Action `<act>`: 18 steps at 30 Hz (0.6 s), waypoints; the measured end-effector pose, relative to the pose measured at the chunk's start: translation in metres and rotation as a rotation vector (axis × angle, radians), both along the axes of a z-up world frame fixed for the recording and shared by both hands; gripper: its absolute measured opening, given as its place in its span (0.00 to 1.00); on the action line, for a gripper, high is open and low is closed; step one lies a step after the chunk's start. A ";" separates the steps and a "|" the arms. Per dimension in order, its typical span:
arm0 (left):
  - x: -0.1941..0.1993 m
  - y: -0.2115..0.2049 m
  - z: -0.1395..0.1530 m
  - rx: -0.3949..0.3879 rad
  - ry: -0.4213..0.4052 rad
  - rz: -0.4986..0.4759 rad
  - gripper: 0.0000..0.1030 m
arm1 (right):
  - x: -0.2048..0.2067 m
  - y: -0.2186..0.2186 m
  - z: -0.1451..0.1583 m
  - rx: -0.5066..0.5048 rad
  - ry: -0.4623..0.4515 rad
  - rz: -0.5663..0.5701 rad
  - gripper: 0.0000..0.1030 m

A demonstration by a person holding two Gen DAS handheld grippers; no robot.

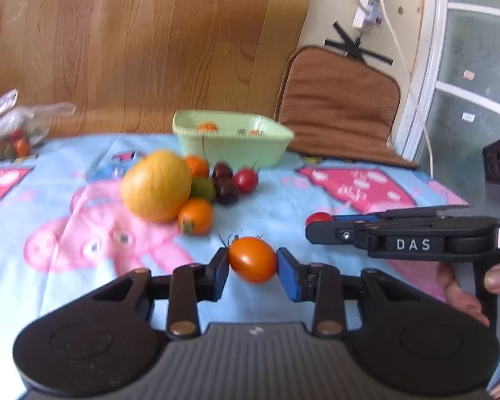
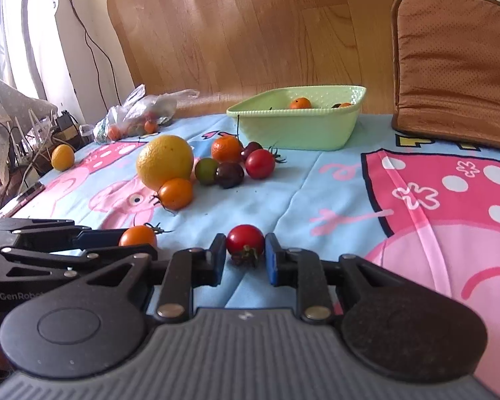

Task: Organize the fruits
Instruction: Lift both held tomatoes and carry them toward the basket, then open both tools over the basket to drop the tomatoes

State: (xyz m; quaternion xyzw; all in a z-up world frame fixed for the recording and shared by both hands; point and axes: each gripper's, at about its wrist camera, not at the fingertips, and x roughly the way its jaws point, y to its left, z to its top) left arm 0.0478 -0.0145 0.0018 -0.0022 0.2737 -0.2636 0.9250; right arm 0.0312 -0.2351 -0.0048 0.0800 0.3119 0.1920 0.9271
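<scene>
A red cherry tomato (image 2: 245,240) is clamped between the blue pads of the right tool (image 2: 245,255). At the left, an orange cherry tomato (image 2: 137,236) is held by the left tool (image 2: 130,238). Further back on the tabletop (image 2: 316,193), mixed fruit is clustered beside a green basket (image 2: 296,126).

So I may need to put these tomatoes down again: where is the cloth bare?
Bare cloth lies between the right tongs, green basin and brown cushion. Crowded: the fruit cluster around the big yellow fruit.
</scene>
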 end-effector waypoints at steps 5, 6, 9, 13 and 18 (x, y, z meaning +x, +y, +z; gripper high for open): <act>0.063 -0.018 0.046 -0.016 -0.087 0.003 0.31 | 0.047 -0.015 0.032 -0.004 -0.122 -0.092 0.26; 0.080 -0.024 0.051 -0.018 -0.085 0.004 0.31 | 0.062 -0.017 0.034 -0.006 -0.138 -0.109 0.26; 0.144 -0.045 0.055 -0.014 -0.010 0.022 0.31 | 0.106 -0.022 0.032 -0.020 -0.146 -0.147 0.26; 0.208 -0.069 0.047 -0.010 0.094 0.044 0.32 | 0.144 -0.023 0.014 -0.055 -0.140 -0.157 0.28; 0.224 -0.073 0.045 -0.025 0.108 0.092 0.41 | 0.146 -0.042 -0.006 0.046 -0.159 -0.194 0.36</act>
